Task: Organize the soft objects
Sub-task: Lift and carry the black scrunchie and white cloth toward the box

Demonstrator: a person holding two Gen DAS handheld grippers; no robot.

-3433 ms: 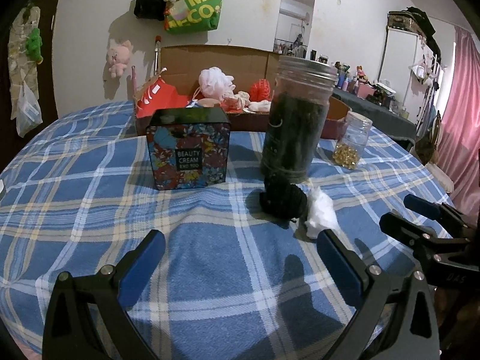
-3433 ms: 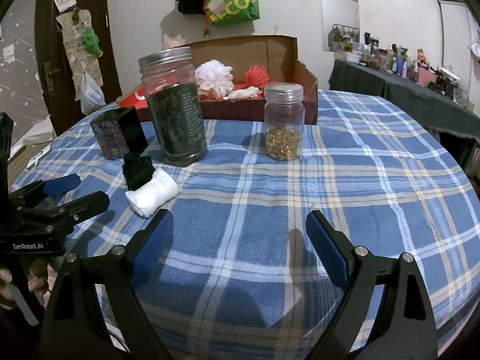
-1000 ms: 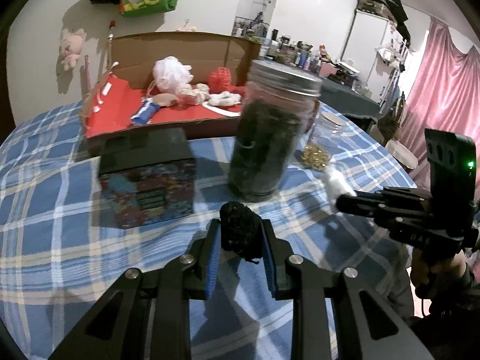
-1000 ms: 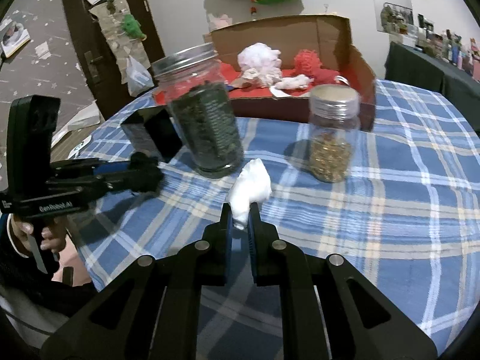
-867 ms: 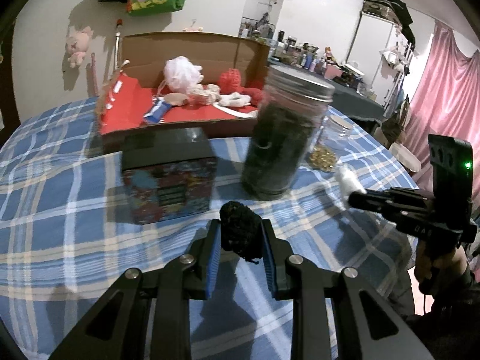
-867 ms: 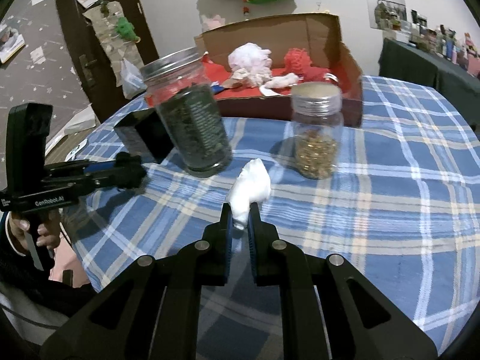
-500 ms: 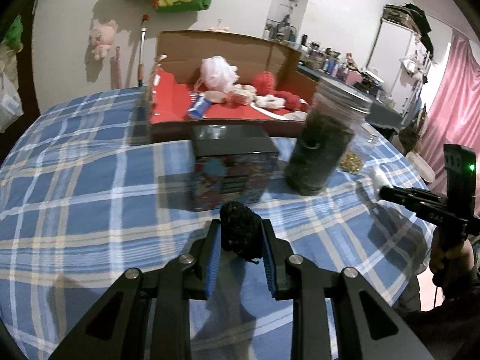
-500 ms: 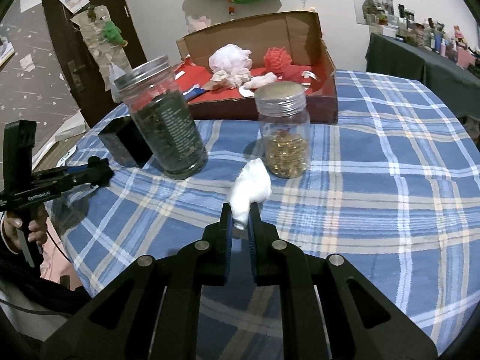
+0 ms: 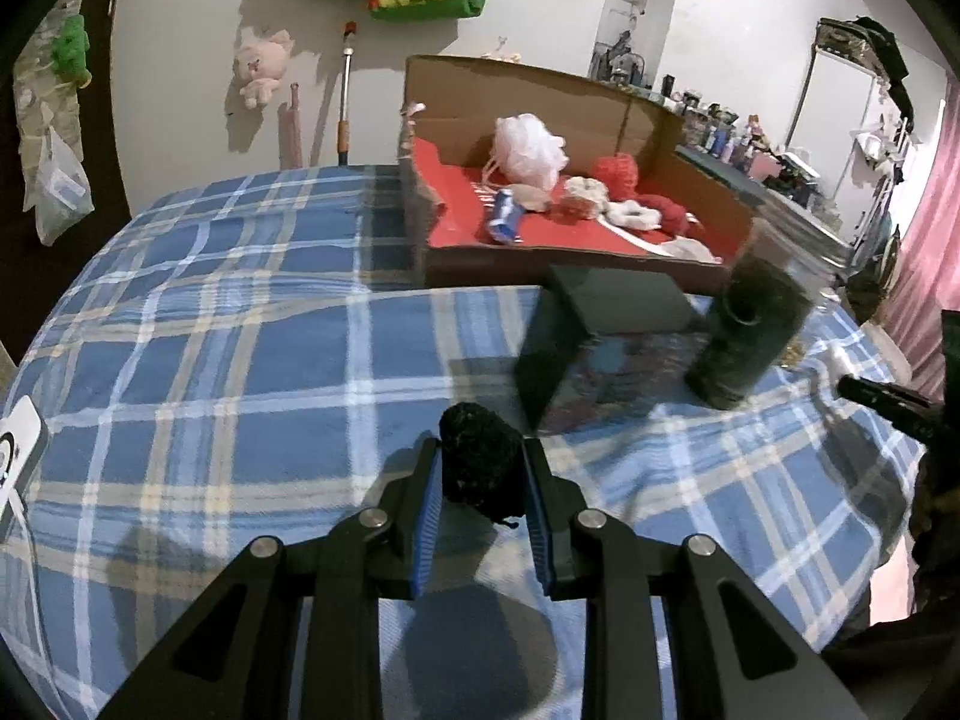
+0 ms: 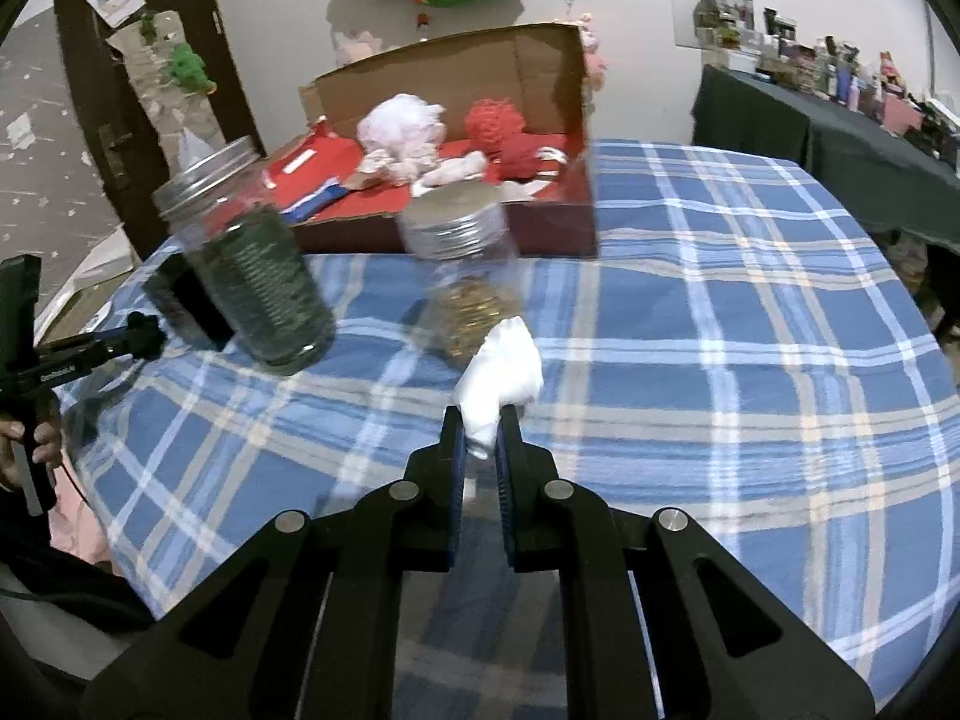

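Note:
My left gripper [image 9: 480,468] is shut on a black fuzzy ball [image 9: 480,462], held above the blue plaid tablecloth [image 9: 240,360]. My right gripper [image 10: 480,426] is shut on a white soft bundle [image 10: 501,372], also held above the cloth. A cardboard box [image 9: 600,102] with a red lining stands at the far side of the table and holds a white pouf [image 9: 531,144], red yarn [image 9: 618,171] and other soft bits. The right gripper's tip with the white bundle [image 9: 837,360] shows at the right edge of the left wrist view. The left gripper [image 10: 144,333] appears at the left edge of the right wrist view.
A dark tin box [image 9: 600,330], a tall jar of dark contents [image 10: 258,276] and a small jar of golden bits [image 10: 468,276] stand in front of the cardboard box. A white device [image 9: 18,456] lies at the table's left edge. Bags and plush toys hang on the wall.
Both grippers have swung sideways over the table with their soft loads still held. In the left view the jars and tin slid right; in the right view the small jar moved nearer the centre.

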